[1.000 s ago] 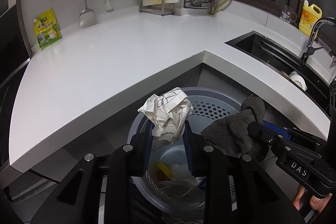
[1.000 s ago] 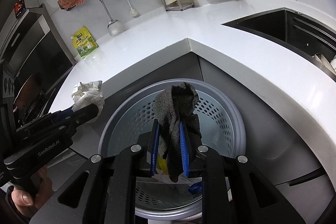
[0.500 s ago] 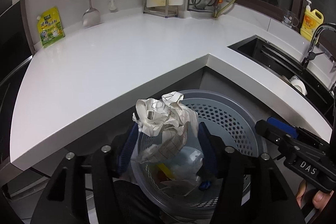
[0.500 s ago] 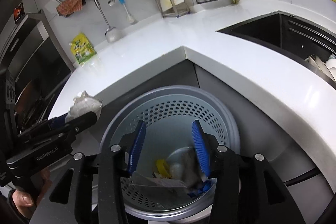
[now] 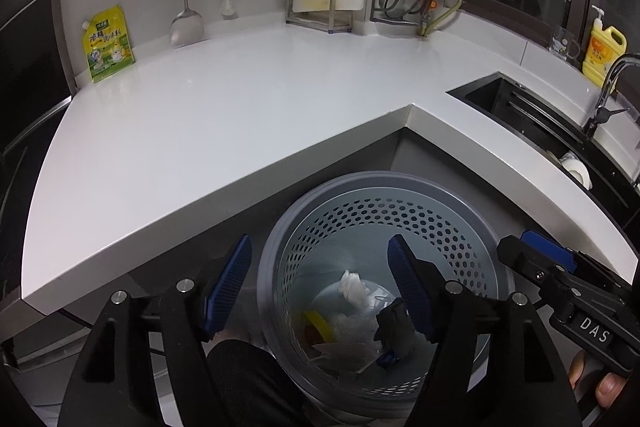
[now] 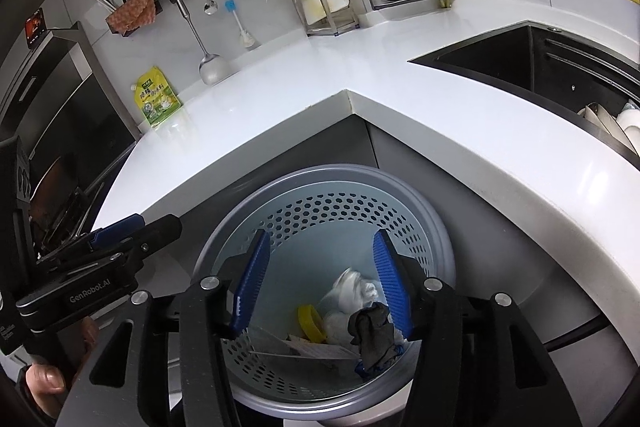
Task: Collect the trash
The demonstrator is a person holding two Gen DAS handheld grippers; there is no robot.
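Note:
A grey perforated trash bin (image 5: pixel 400 187) stands below the corner of the white counter; it also shows in the right wrist view (image 6: pixel 344 173). Inside lie crumpled white paper (image 5: pixel 353 289) (image 6: pixel 352 289), a dark grey cloth (image 5: pixel 394 323) (image 6: pixel 372 331), a yellow piece (image 6: pixel 310 321) and flat scraps. My left gripper (image 5: pixel 320 287) is open and empty above the bin's left rim. My right gripper (image 6: pixel 322 285) is open and empty over the bin; it shows from the side in the left wrist view (image 5: pixel 560 279).
The white L-shaped counter (image 5: pixel 240 107) runs behind the bin. A yellow-green pouch (image 5: pixel 107 45) leans on the wall at the left. A black sink (image 5: pixel 540 123), faucet and yellow soap bottle (image 5: pixel 604 53) are at the right. Utensils hang on a wall rail.
My left gripper opened and the crumpled paper dropped into the bin. My right gripper opened earlier and the grey cloth fell in too. Both grippers rose slightly.

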